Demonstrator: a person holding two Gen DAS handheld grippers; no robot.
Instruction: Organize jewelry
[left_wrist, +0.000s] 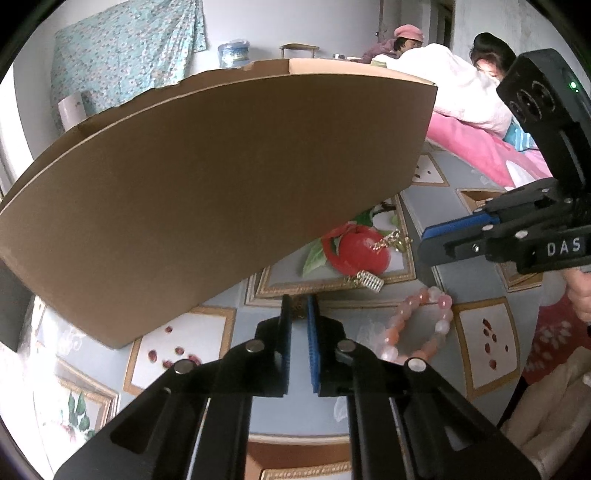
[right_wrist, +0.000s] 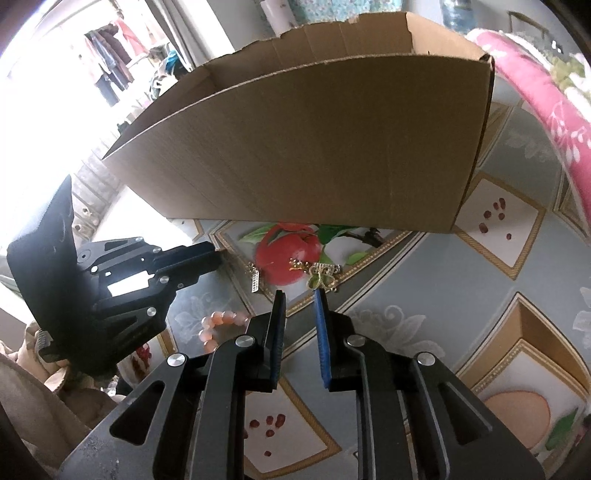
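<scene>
The left tongs (left_wrist: 298, 314) are standing nearly closed, with something small and gold-brown showing in the narrow gap at their tips, though whether the pads are actually pinching it is too hard to tell. The right tongs (right_wrist: 300, 306) are hanging slightly parted and empty, their tips just short of a gold brooch (right_wrist: 322, 275) lying on the desk (right_wrist: 424, 280) over the printed red apple. Another gold piece (left_wrist: 364, 280), a small comb-like bar, is lying just beyond the left tongs, and a pink bead bracelet (left_wrist: 421, 325) is resting to their right. A large cardboard box (left_wrist: 207, 184) is standing behind the jewelry, close to it, presumably where everything is going. The main risk is a weak pinch: thin, slick metal is likely slipping out as it is being lifted over the tall box wall. The two tongs are also working near each other, so one could be knocking the other's piece aside.
</scene>
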